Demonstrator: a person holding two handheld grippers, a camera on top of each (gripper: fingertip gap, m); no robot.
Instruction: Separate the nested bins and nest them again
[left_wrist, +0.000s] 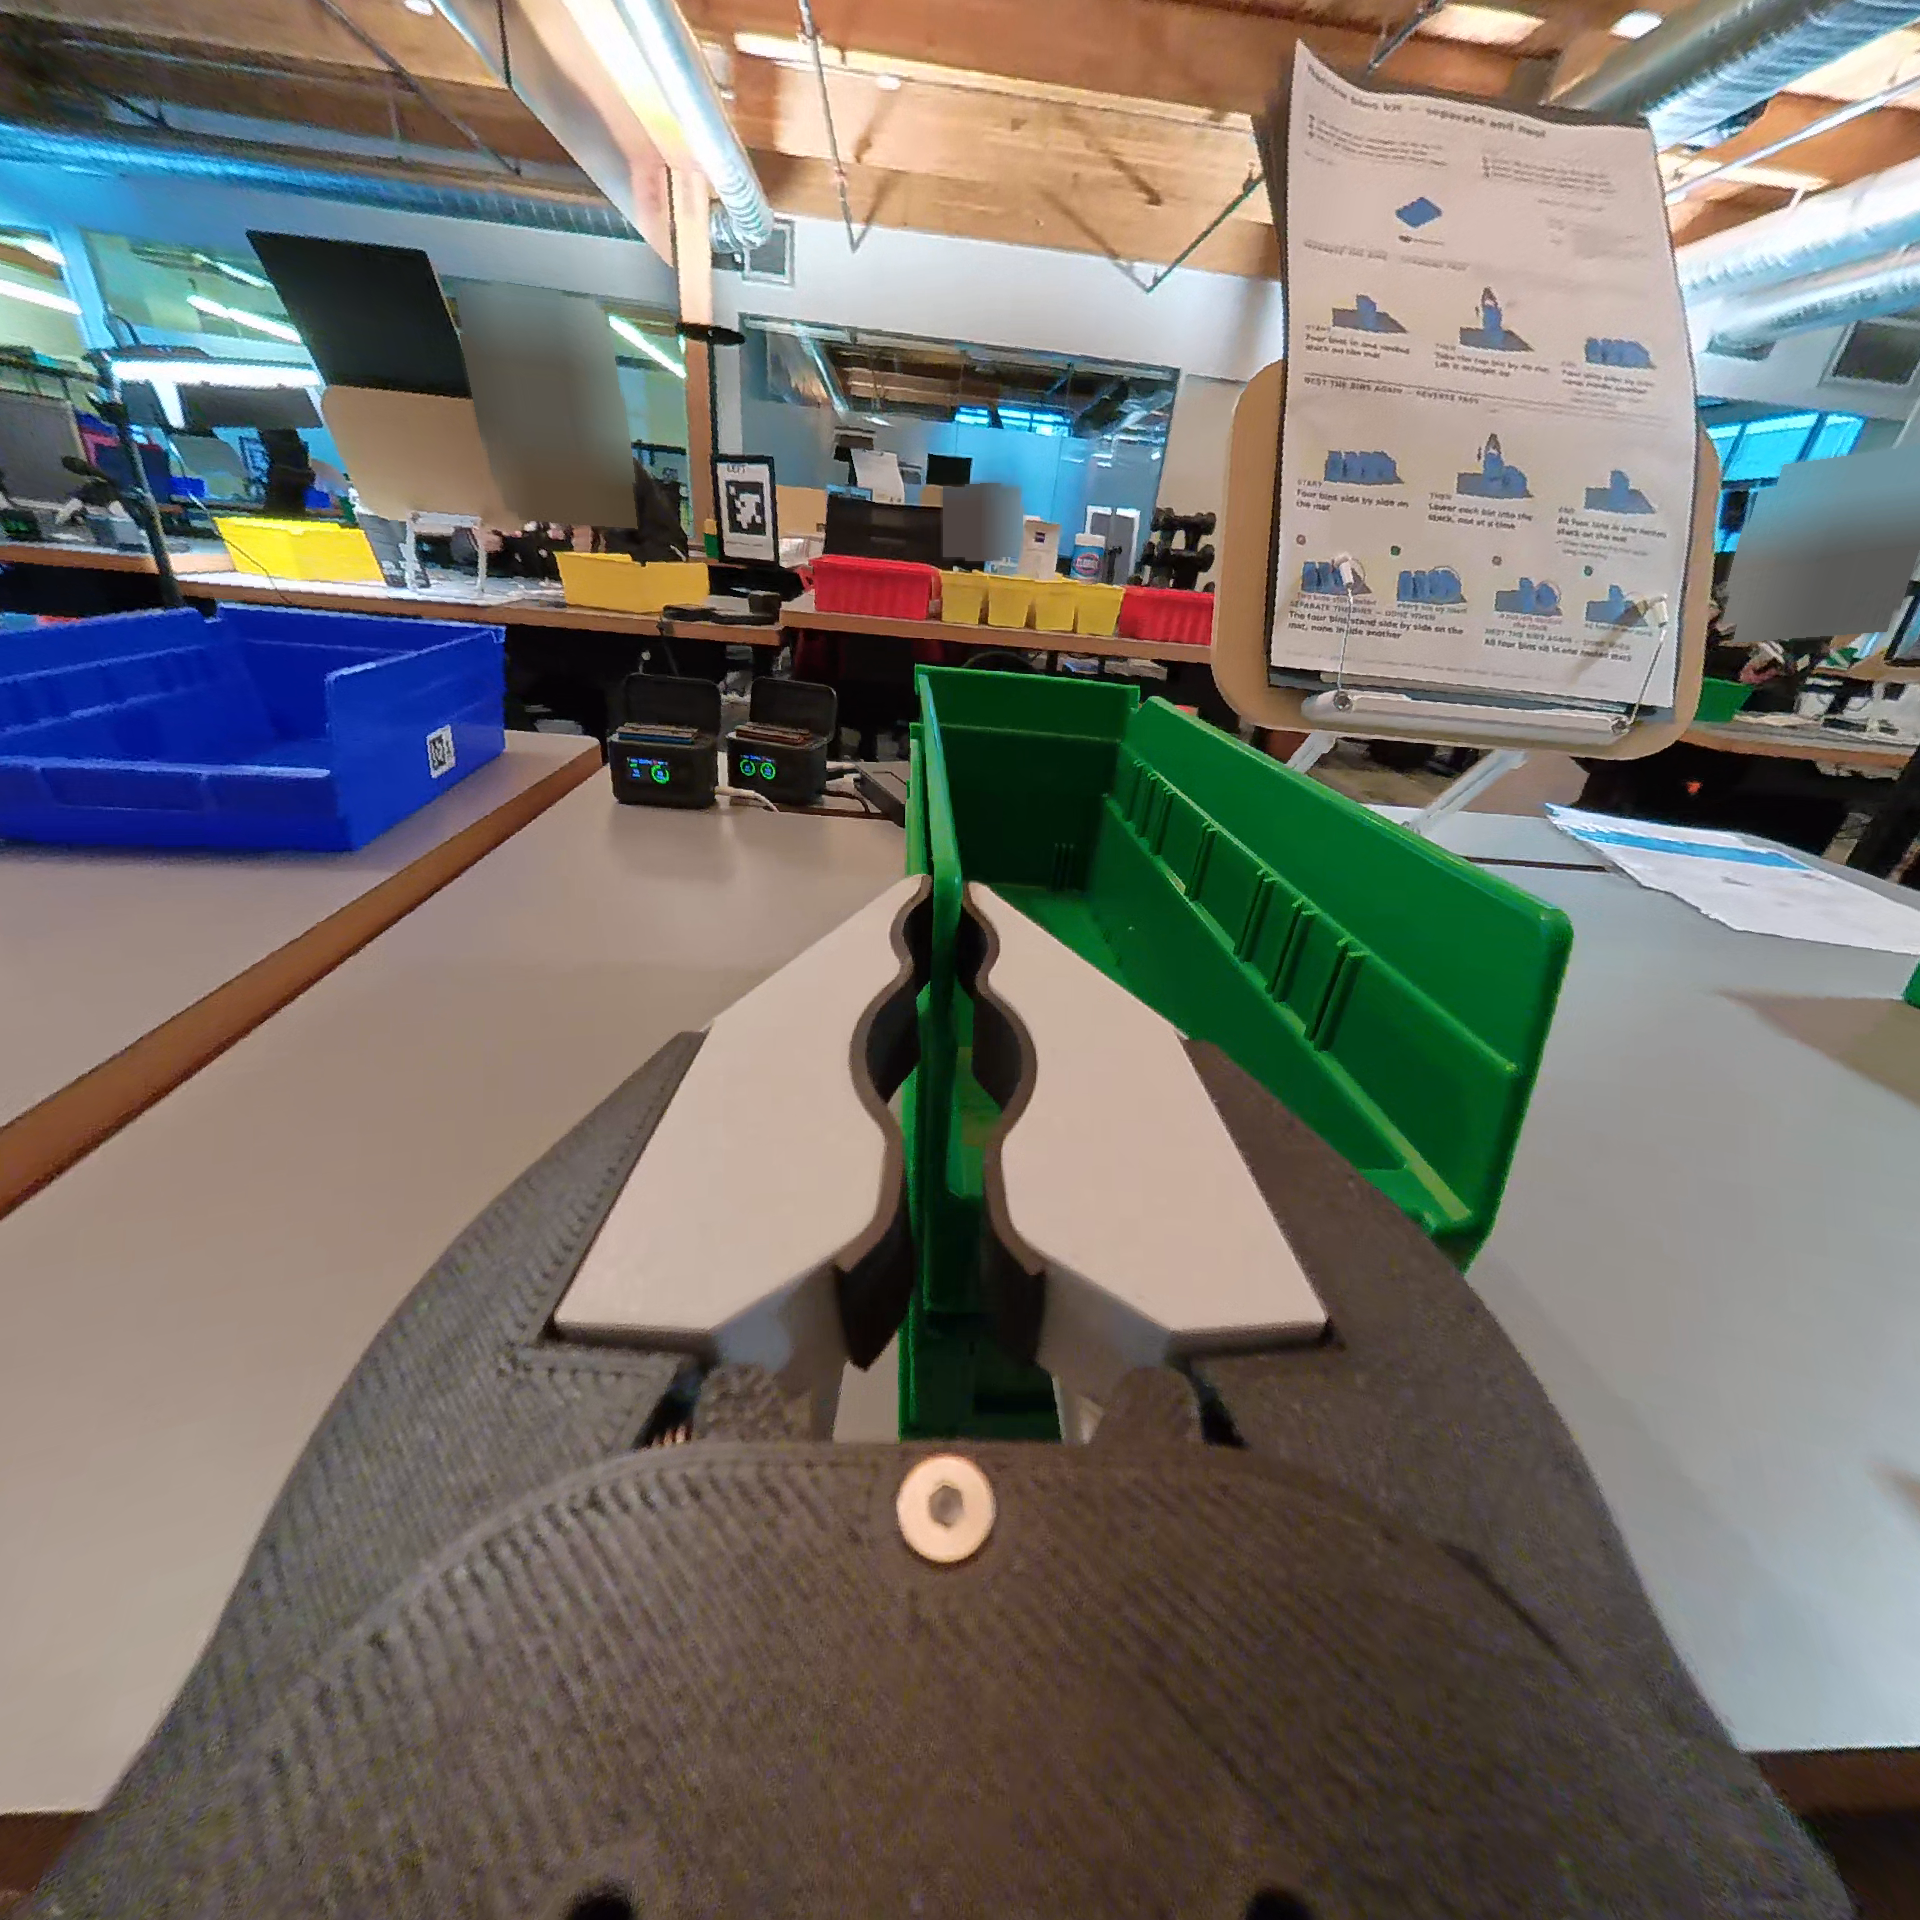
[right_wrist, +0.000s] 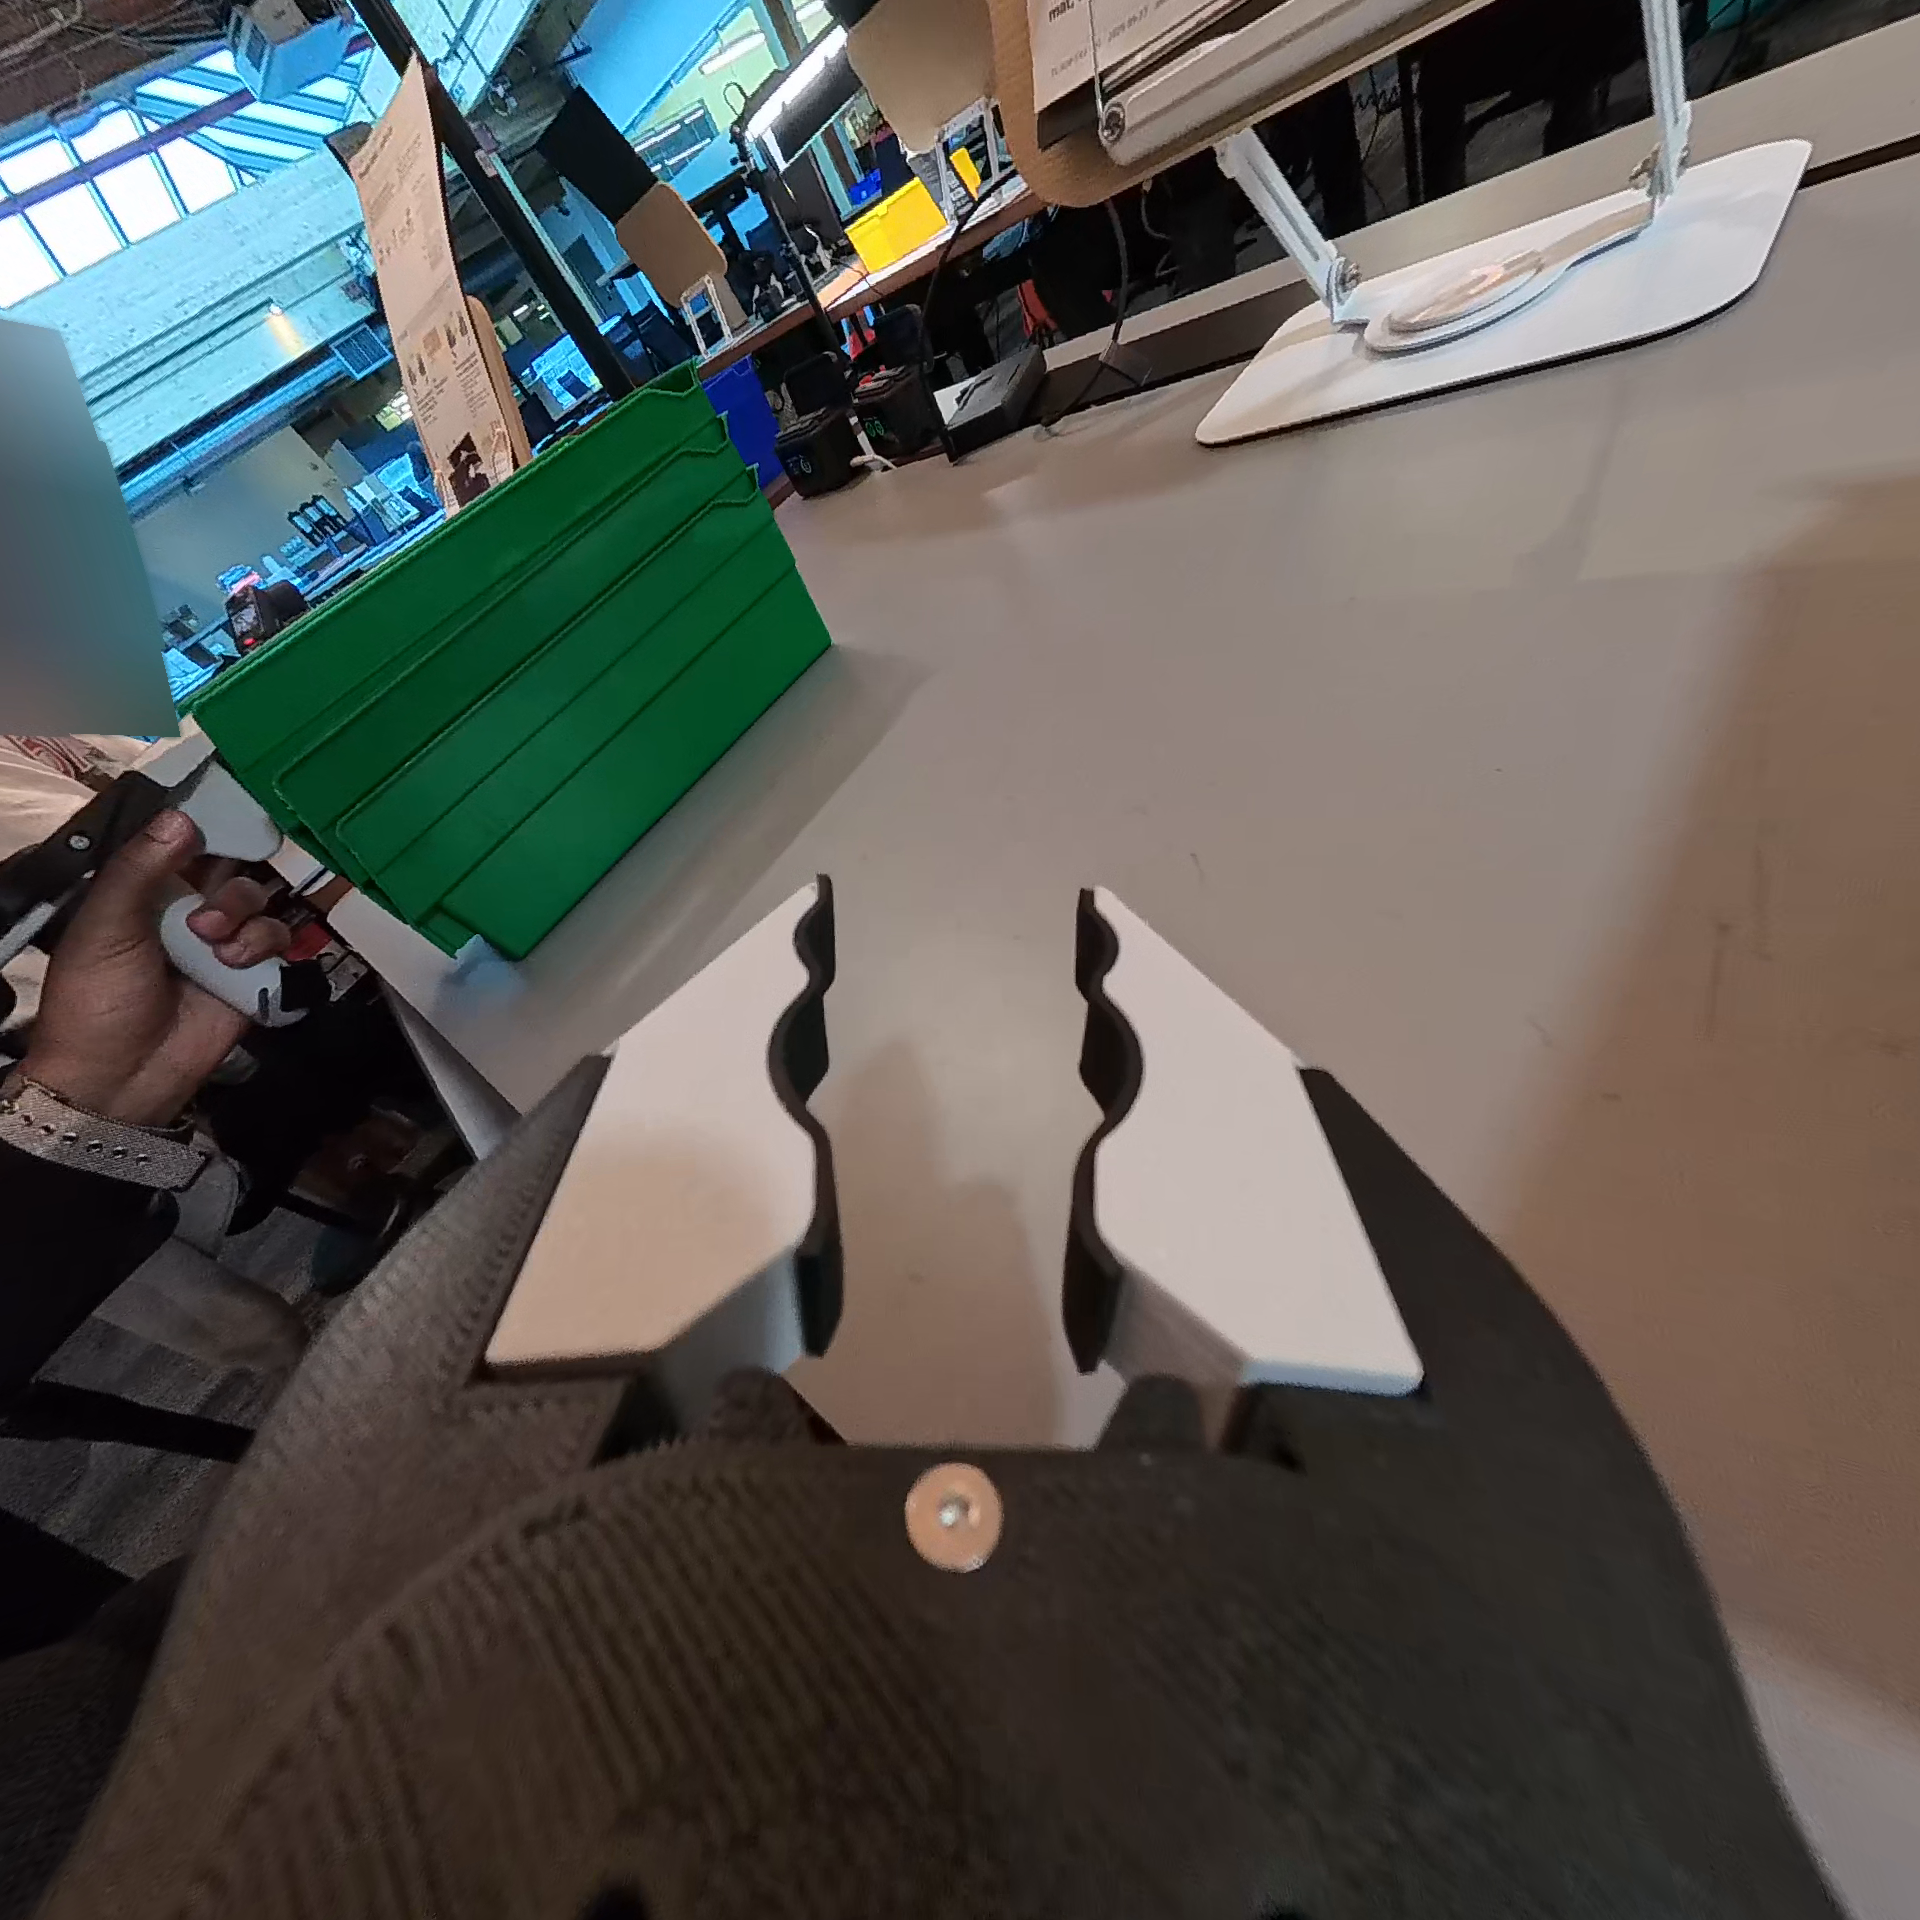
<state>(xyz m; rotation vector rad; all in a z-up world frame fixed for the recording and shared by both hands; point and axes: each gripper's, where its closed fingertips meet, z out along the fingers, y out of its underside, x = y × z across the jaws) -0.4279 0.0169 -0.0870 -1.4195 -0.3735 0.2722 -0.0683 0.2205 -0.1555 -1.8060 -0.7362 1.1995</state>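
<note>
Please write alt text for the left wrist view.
The left gripper is shut on the left side wall of a green plastic bin above a grey table. A blue plastic bin sits far left, and an instruction sheet on a stand stands behind.

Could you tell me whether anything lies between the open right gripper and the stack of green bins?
Nothing visible does. Only bare grey table lies between the right gripper and the green bins. The left gripper is already shut on a bin wall.
</note>
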